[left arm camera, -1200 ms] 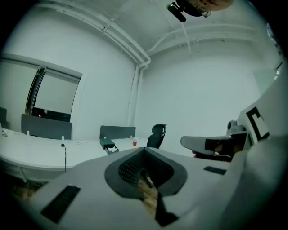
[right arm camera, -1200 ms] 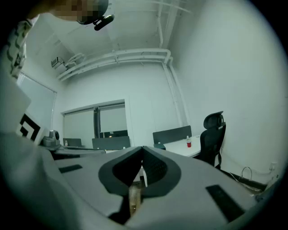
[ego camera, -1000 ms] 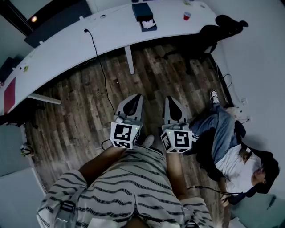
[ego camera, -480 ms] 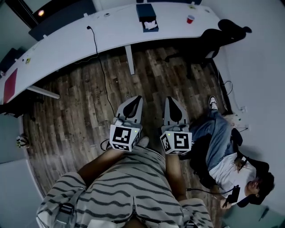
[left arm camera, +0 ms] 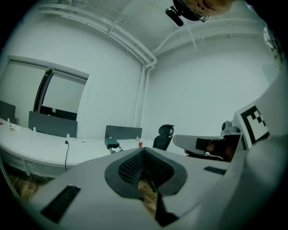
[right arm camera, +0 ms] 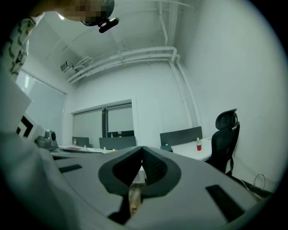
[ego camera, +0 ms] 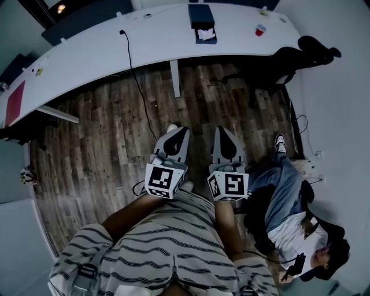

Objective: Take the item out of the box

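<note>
A dark blue box (ego camera: pixel 200 14) lies on the far side of the long white desk (ego camera: pixel 92 55), with a white item (ego camera: pixel 206 34) showing at its open near end. The box (left arm camera: pixel 112 143) looks small and distant in the left gripper view and is a small teal shape, the box (right arm camera: pixel 166 147), in the right gripper view. My left gripper (ego camera: pixel 171 129) and right gripper (ego camera: pixel 223 129) are side by side at waist height over the wooden floor, far from the desk. Both are shut with nothing between the jaws, the left gripper (left arm camera: pixel 144 149) and right gripper (right arm camera: pixel 142 147) alike.
A red cup (ego camera: pixel 261 29) stands on the desk right of the box. A black office chair (ego camera: pixel 289 58) is at the desk's right end. A person (ego camera: pixel 289 214) sits low at the right. A black cable (ego camera: pixel 136 87) hangs from the desk to the floor.
In the head view the desk, box and cup have drifted to the right and the seated person has slid lower. Both grippers stay shut, side by side.
</note>
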Tool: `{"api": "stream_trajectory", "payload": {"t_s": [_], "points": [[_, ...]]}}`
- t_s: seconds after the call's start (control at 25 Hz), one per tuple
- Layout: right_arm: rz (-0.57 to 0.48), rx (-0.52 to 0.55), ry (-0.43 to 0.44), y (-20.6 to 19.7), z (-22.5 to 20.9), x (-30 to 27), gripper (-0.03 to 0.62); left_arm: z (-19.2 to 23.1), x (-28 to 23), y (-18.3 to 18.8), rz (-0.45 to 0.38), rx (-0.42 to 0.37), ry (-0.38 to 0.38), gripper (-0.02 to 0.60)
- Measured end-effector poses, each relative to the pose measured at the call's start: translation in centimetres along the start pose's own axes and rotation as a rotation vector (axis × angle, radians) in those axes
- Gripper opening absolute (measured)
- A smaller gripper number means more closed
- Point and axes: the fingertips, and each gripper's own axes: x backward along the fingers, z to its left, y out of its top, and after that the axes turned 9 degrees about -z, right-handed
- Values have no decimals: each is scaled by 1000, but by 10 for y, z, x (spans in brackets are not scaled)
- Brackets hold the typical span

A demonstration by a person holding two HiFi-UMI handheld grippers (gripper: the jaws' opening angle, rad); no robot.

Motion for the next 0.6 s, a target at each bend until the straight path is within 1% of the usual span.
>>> {"api": "stream_trajectory", "payload": {"t_s": [0.2,0.32,0.48,0.6], "points": [[-2,15,19,-8,-11,-61,11,39,-55,-3,-7,6,13,23],[-15,23,4,-11,-20,-106,12,68,-96,-2,-8,11,6,23],[-5,29,-18,-9,-35,-170,12,105,-149,5,16,25,-6,23],[0,28,-48,-9,-49,-216,11,129,-187,11,23,18,-31,23]]}}
